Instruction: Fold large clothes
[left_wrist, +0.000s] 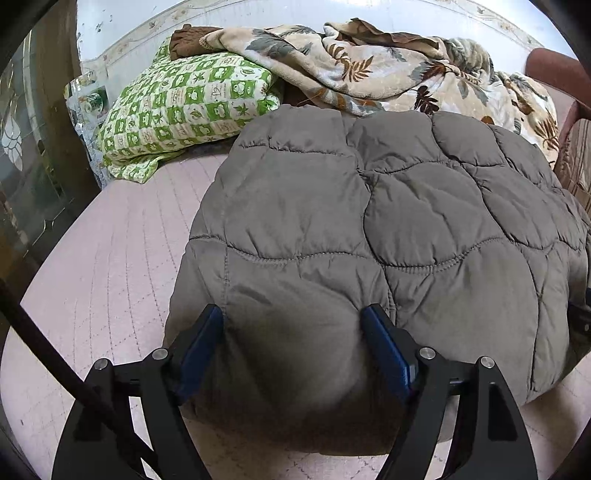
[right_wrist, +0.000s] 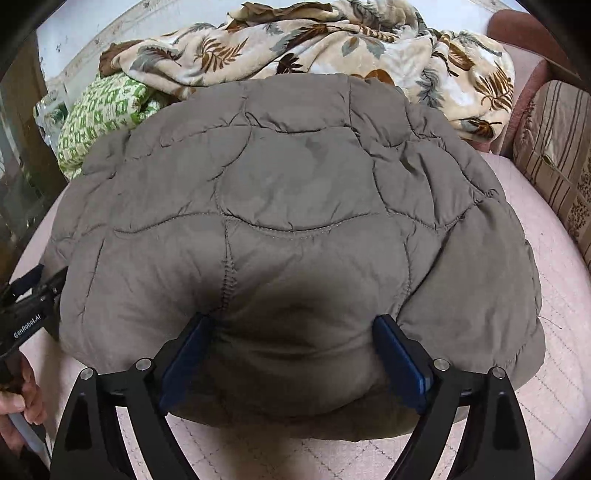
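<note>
- Left gripper (left_wrist: 291, 325) at six o'clock, jaws wide, blue pads pressing a bulge of the grey quilted jacket (left_wrist: 388, 221); whether they truly pinch it is hard to tell.
- The jacket lies on the pink bed cover (left_wrist: 110, 258), its right edge cut off.
- Right gripper (right_wrist: 293, 332), jaws wide, straddles the jacket's near hem.
- Floral blanket (right_wrist: 332, 44) at twelve o'clock, half hidden behind.

The left claw (right_wrist: 40, 295) seemingly reads "GenRobot.AI".
</note>
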